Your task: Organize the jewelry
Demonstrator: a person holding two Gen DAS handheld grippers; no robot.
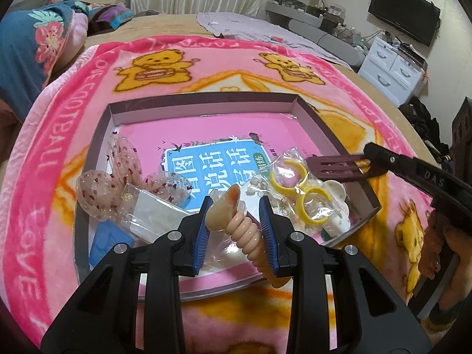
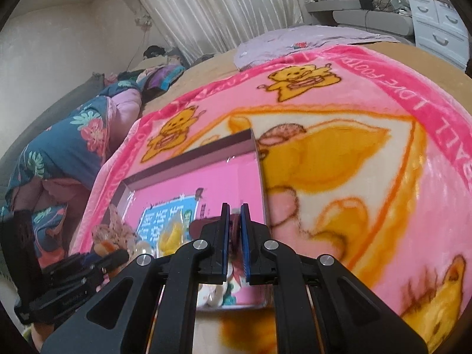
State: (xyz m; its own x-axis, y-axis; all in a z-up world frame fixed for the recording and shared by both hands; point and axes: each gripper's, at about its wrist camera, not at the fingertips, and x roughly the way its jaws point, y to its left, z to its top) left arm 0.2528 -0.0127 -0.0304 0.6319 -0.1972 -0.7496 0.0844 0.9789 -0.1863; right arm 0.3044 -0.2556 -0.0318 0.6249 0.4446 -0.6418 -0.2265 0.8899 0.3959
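A shallow box (image 1: 312,109) with a pink printed floor lies on the pink bear blanket (image 1: 88,70). My left gripper (image 1: 236,206) is shut on a peach spiral hair tie (image 1: 242,227) in a clear wrapper, over the box's near side. My right gripper (image 2: 234,209) is shut on a dark maroon hair clip (image 1: 333,168) and holds it above the box's right side. In the box lie yellow rings in a clear bag (image 1: 298,188), a dotted mesh bow (image 1: 124,174) and a blue piece (image 1: 109,242).
The blanket covers a bed. A folded floral quilt (image 1: 38,47) lies at the far left. A white drawer unit (image 1: 392,70) and a wall TV (image 1: 404,11) stand at the right. The box also shows in the right wrist view (image 2: 259,153).
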